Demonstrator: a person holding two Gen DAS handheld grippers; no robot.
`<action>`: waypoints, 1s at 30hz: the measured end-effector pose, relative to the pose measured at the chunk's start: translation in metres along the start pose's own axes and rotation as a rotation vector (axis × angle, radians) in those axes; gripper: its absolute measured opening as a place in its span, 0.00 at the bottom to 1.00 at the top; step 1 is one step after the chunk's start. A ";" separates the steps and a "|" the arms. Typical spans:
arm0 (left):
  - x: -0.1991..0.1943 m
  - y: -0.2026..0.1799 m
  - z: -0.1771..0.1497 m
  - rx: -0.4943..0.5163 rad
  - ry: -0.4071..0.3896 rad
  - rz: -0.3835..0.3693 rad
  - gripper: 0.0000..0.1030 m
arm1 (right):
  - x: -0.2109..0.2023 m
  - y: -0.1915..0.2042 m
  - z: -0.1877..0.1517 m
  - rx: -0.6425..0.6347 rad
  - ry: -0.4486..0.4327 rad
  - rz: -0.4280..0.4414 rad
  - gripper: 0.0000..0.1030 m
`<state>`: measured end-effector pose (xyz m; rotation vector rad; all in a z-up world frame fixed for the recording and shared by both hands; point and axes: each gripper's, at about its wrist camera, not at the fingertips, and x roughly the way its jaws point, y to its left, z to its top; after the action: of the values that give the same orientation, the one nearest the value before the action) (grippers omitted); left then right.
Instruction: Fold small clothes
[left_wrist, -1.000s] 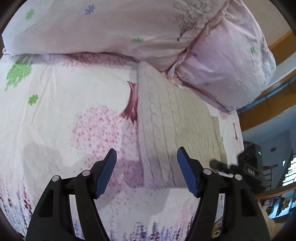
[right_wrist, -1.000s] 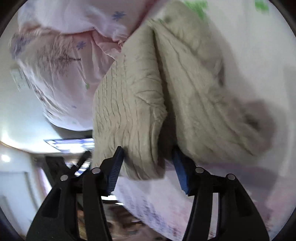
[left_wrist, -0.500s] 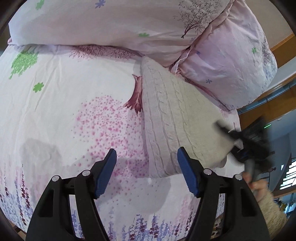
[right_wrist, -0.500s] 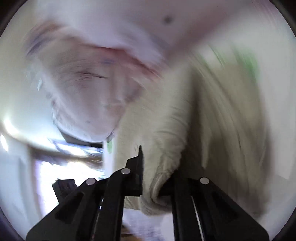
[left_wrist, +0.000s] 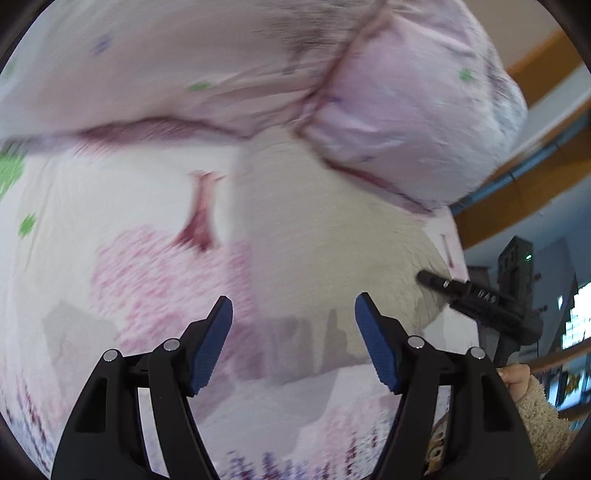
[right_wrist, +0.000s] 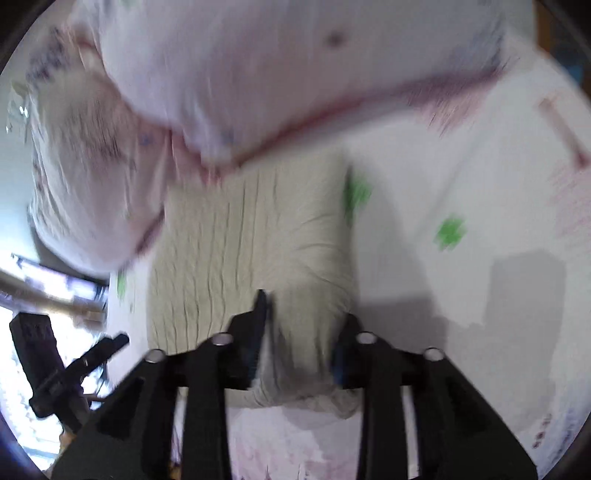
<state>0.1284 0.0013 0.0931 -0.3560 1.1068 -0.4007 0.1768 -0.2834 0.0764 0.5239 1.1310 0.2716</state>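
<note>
A cream cable-knit sweater (left_wrist: 325, 236) lies folded on the floral bedsheet (left_wrist: 110, 221), just below the pillows. My left gripper (left_wrist: 293, 343) is open and empty, hovering over the sweater's near edge. My right gripper (right_wrist: 299, 339) is closed on the near edge of the sweater (right_wrist: 258, 229), with a thick fold of knit between its fingers. The right gripper also shows in the left wrist view (left_wrist: 476, 299) at the sweater's right edge. Both views are motion-blurred.
Two pink floral pillows (left_wrist: 406, 110) lie at the head of the bed, touching the sweater's far edge; they also show in the right wrist view (right_wrist: 258, 74). The bed's edge and a wooden railing (left_wrist: 517, 199) are on the right.
My right gripper closed on the sweater's edge and swung it over, so the sweater now lies flat and folded. My left gripper stayed open and drifted a little toward the sweater.
</note>
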 end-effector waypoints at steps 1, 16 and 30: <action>0.003 -0.010 0.004 0.025 0.000 -0.010 0.70 | -0.017 0.002 0.001 -0.014 -0.074 -0.016 0.42; 0.066 -0.029 -0.007 0.099 0.110 0.041 0.71 | -0.003 -0.032 -0.043 0.130 0.047 0.225 0.17; 0.011 -0.018 -0.038 0.156 -0.025 0.063 0.71 | -0.022 -0.016 -0.061 0.048 -0.011 0.047 0.60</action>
<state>0.0960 -0.0228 0.0777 -0.1877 1.0522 -0.4230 0.1119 -0.2917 0.0652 0.5938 1.1180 0.2825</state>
